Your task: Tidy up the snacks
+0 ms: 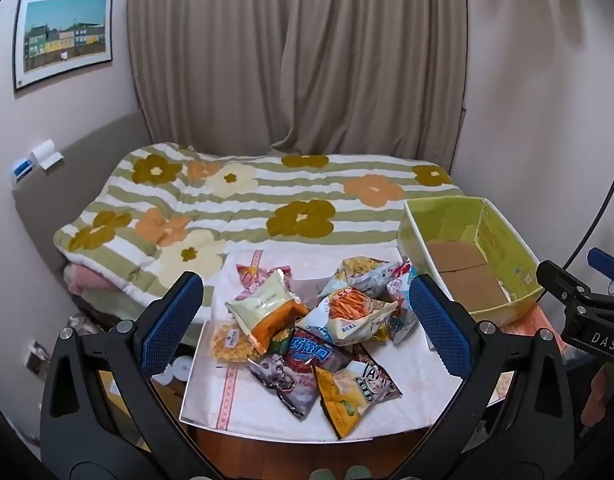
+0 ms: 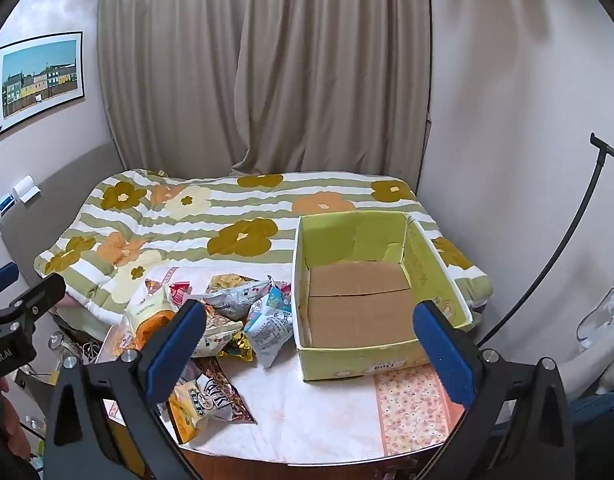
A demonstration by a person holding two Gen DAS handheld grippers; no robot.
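Observation:
A heap of several snack bags (image 1: 319, 340) lies on the white-clothed table (image 1: 407, 408). It includes a cream-and-orange bag (image 1: 267, 312), a bag picturing orange sticks (image 1: 347, 312) and a yellow bag (image 1: 343, 396). My left gripper (image 1: 306, 282) hovers above the heap, open, with nothing between its pads. To the right stands an empty green cardboard box (image 1: 495, 240) with a brown bottom. My right gripper (image 2: 311, 307) is open and empty above the box's (image 2: 347, 236) front left corner. In the right wrist view the snack bags (image 2: 235, 312) lie left of the box.
Behind the table is a bed with a flowered striped quilt (image 1: 267, 200), backed by beige curtains (image 1: 299, 60). A curved black pole (image 2: 567, 240) stands at the right wall. Small clutter sits on the floor (image 1: 39, 356) left of the table.

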